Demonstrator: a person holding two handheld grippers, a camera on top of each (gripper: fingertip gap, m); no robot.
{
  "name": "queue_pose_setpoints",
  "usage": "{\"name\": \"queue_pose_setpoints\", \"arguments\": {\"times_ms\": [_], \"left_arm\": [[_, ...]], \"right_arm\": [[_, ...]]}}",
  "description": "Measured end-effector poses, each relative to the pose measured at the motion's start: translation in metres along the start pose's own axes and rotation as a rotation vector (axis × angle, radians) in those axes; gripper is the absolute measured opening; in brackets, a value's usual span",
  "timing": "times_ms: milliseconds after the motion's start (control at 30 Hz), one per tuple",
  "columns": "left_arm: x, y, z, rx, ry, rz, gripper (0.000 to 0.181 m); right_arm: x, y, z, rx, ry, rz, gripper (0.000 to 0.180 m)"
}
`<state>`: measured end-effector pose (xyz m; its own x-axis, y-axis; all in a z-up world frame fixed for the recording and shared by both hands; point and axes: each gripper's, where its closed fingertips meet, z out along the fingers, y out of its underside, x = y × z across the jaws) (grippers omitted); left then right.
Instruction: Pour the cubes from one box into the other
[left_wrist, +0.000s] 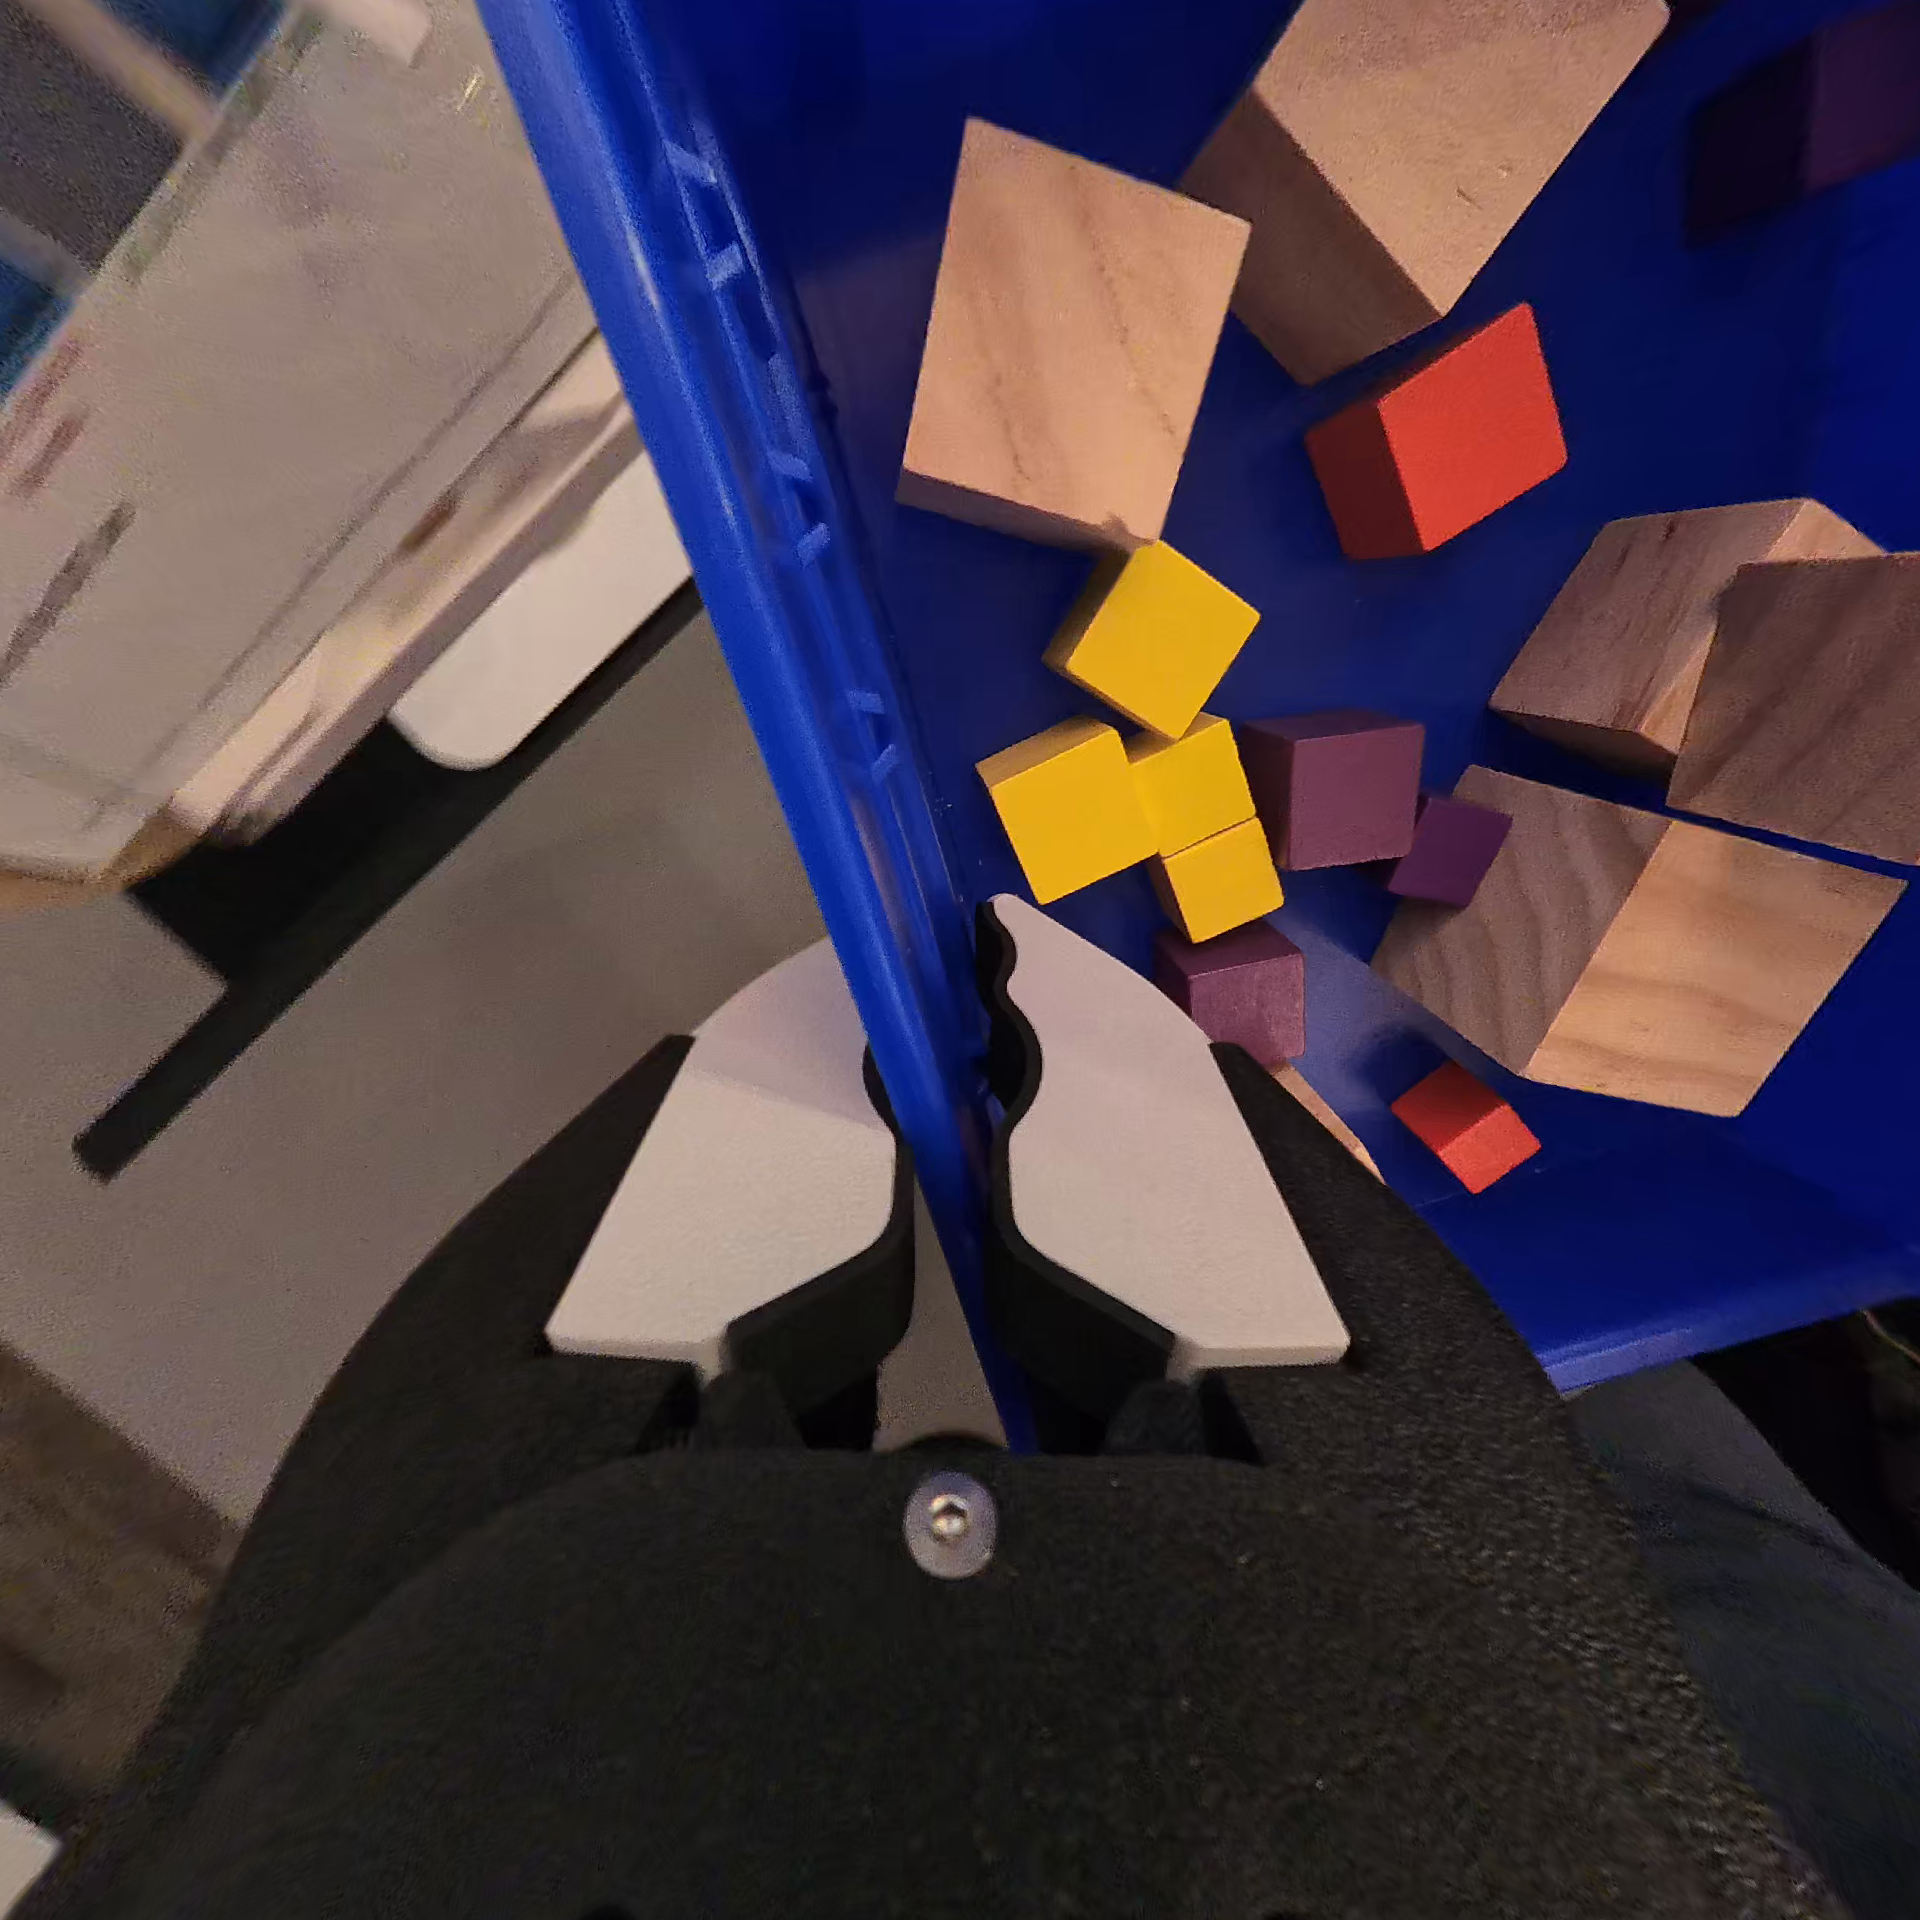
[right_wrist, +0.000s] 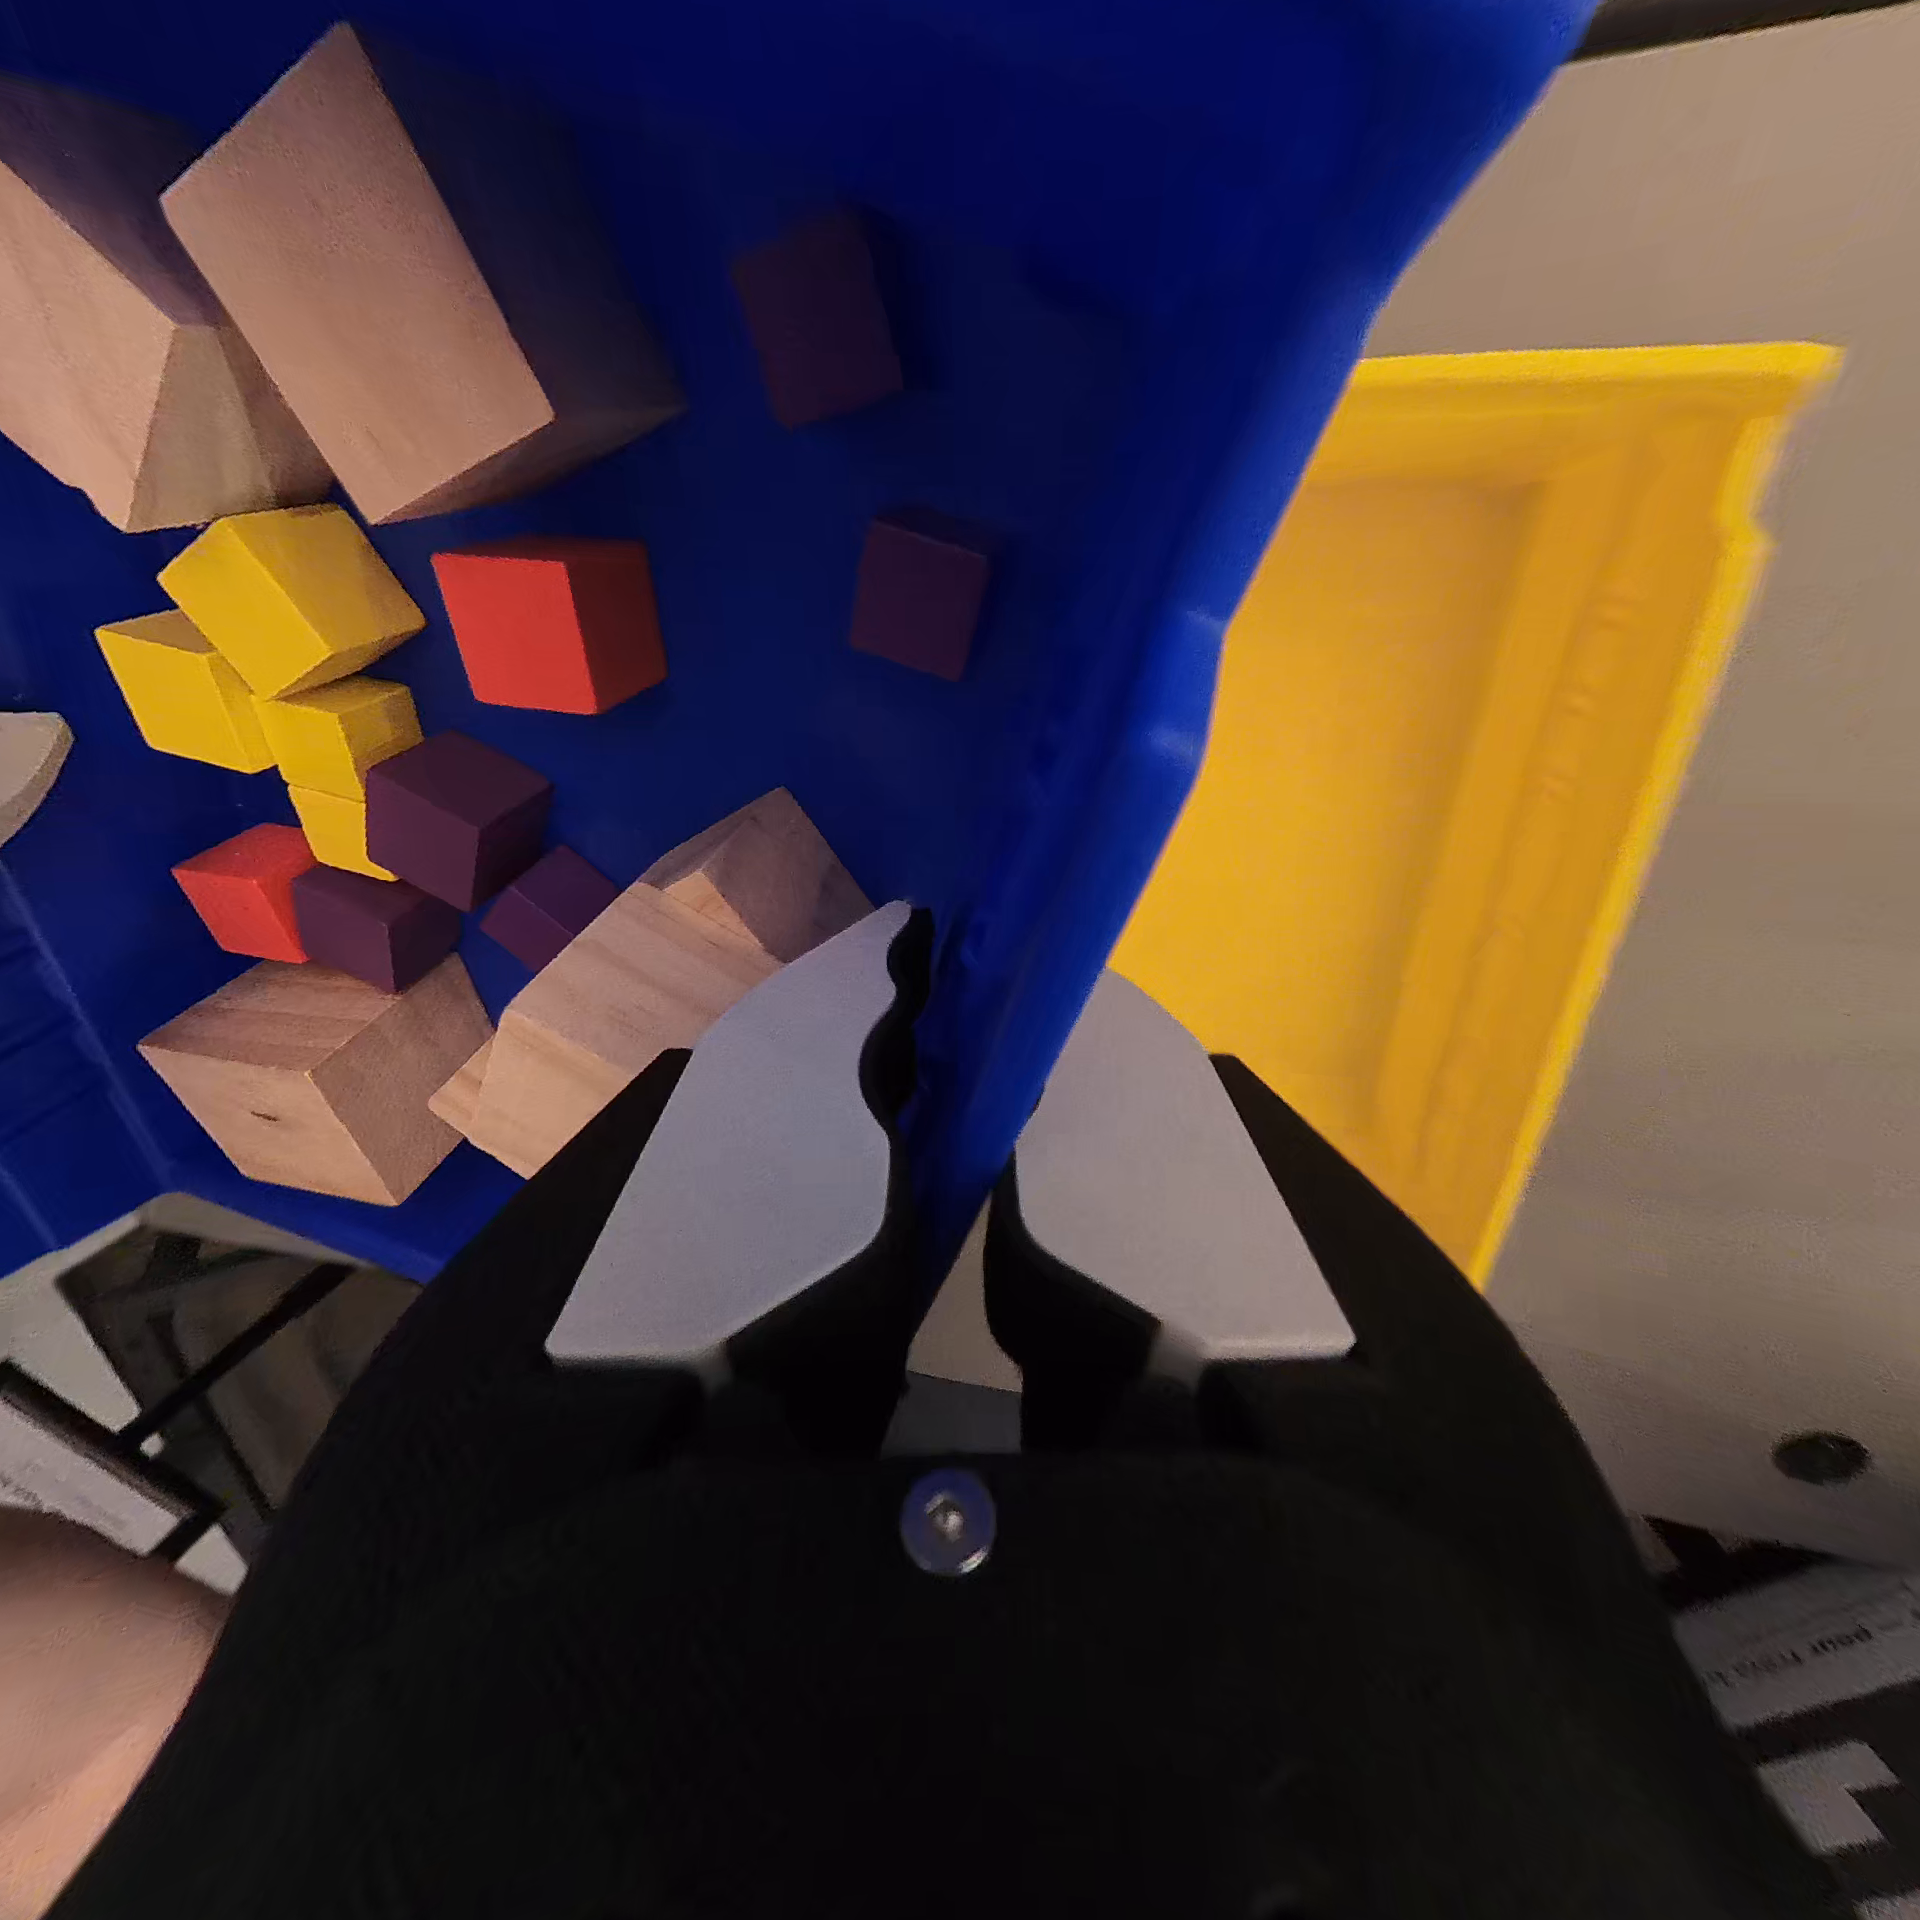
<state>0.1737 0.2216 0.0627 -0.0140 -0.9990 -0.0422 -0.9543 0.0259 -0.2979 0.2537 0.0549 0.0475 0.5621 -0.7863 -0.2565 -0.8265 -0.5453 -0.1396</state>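
My left gripper (left_wrist: 940, 997) is shut on the left wall of the blue box (left_wrist: 748, 436). My right gripper (right_wrist: 971, 997) is shut on the box's right wall (right_wrist: 1132, 644). The box is tilted and held off the table. Inside it lie several plain wooden cubes (left_wrist: 1070, 332), yellow cubes (left_wrist: 1153, 639), purple cubes (left_wrist: 1335, 790) and red cubes (left_wrist: 1444, 436); the same pile shows in the right wrist view (right_wrist: 540, 623). The yellow box (right_wrist: 1455, 748) stands open on the table, just right of the blue box.
A light table top (right_wrist: 1714, 935) lies under the yellow box. A clear plastic container (left_wrist: 260, 416) stands to the left of the blue box. Black and white printed markers (right_wrist: 1818, 1714) lie at the table's near right. A hand (right_wrist: 73, 1683) shows at lower left.
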Motion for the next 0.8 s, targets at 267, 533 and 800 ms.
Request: {"name": "queue_pose_setpoints", "arguments": {"times_ms": [267, 533, 800], "left_arm": [[0.068, -0.083, 0.023, 0.223, 0.052, 0.070, 0.009], [0.096, -0.122, 0.030, 0.301, 0.018, 0.147, 0.008], [0.101, -0.158, 0.025, 0.463, -0.046, 0.219, 0.008]], "right_arm": [[0.096, -0.015, -0.047, 0.231, 0.157, 0.029, 0.009], [0.140, -0.024, -0.055, 0.364, 0.172, 0.050, 0.009], [0.160, -0.041, -0.065, 0.541, 0.168, 0.046, 0.009]]}}
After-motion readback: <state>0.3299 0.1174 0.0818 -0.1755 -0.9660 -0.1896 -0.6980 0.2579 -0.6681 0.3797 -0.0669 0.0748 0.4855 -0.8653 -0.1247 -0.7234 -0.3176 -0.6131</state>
